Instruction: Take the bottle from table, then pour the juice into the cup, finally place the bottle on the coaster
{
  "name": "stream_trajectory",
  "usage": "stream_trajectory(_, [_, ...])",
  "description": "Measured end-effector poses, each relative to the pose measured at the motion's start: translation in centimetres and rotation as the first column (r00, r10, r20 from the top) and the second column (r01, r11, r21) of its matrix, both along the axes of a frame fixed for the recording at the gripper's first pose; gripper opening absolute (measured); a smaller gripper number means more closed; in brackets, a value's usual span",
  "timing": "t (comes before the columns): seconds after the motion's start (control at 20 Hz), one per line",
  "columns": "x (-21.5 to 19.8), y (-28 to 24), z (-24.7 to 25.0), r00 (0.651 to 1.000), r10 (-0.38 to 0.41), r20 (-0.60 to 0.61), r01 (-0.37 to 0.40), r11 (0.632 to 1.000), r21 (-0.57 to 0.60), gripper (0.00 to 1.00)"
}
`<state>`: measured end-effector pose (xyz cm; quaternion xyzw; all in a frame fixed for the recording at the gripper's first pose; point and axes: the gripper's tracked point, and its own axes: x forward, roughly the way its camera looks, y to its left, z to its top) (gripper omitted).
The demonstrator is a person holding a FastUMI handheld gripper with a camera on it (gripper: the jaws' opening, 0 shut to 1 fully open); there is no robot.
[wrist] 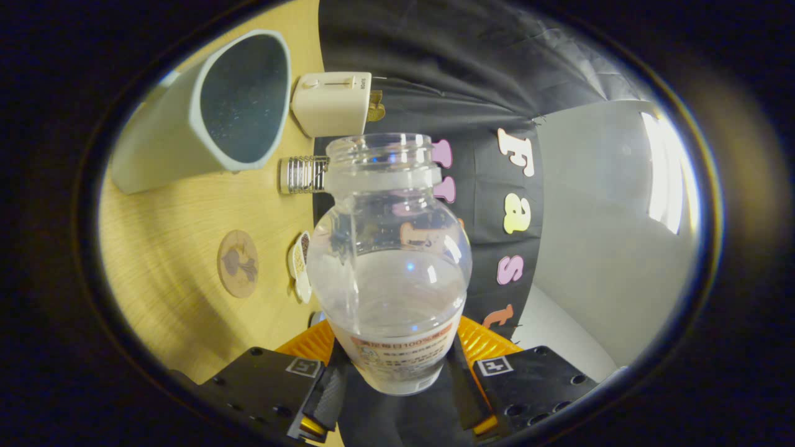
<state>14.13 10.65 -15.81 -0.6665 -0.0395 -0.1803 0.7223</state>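
Light wood-grain tabletop (168,217) fills the left side, view rolled so it reads near-vertical. Far left on it: large pale grey-green tapered bin w/ dark inside (205,112), lying w/ its mouth toward cam. Gripper (393,388) clamped on the clear wide-mouth plastic bottle w/ printed label band (388,261) — a finger on each side of the labelled base, both pressing; bottle is lifted off the table, open neck pointing away from cam, no cap, clear liquid pooled in the lower part near the fingers. Beyond the bottle neck, right of the bin: cream boxy toaster (334,102) at table edge. Just below that, small ribbed clear glass cup (303,175), left of bottle neck, apart from it. Round wooden coaster w/ dark motif (238,263) further left of bottle body, bare. Betw coaster and bottle: small white dish w/ brownish bits (300,266); contents too small to ID.
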Motion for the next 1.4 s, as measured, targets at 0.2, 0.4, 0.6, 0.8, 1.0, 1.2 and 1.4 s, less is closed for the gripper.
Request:
stream_trajectory(0.2, [-0.1, 0.2, 0.8, 1.000, 0.002, 0.023, -0.001, 0.999, -0.036, 0.75])
stream_trajectory(0.4, [-0.1, 0.5, 0.9, 1.000, 0.008, 0.024, -0.007, 0.999, -0.052, 0.75])
stream_trajectory(0.6, [0.0, 0.7, 1.3, 0.999, 0.012, 0.033, -0.009, 0.997, -0.071, 0.75])
stream_trajectory(0.8, [-0.1, 0.9, 1.7, 0.999, 0.015, 0.044, -0.010, 0.994, -0.105, 0.75])
stream_trajectory(1.0, [-0.3, 1.1, 2.0, 0.998, 0.021, 0.056, -0.013, 0.992, -0.125, 0.75])
stream_trajectory(1.2, [-0.3, 1.4, 2.5, 0.997, 0.026, 0.075, -0.015, 0.990, -0.143, 0.75])
stream_trajectory(1.4, [-0.3, 1.6, 2.8, 0.996, 0.031, 0.088, -0.016, 0.986, -0.169, 0.75])
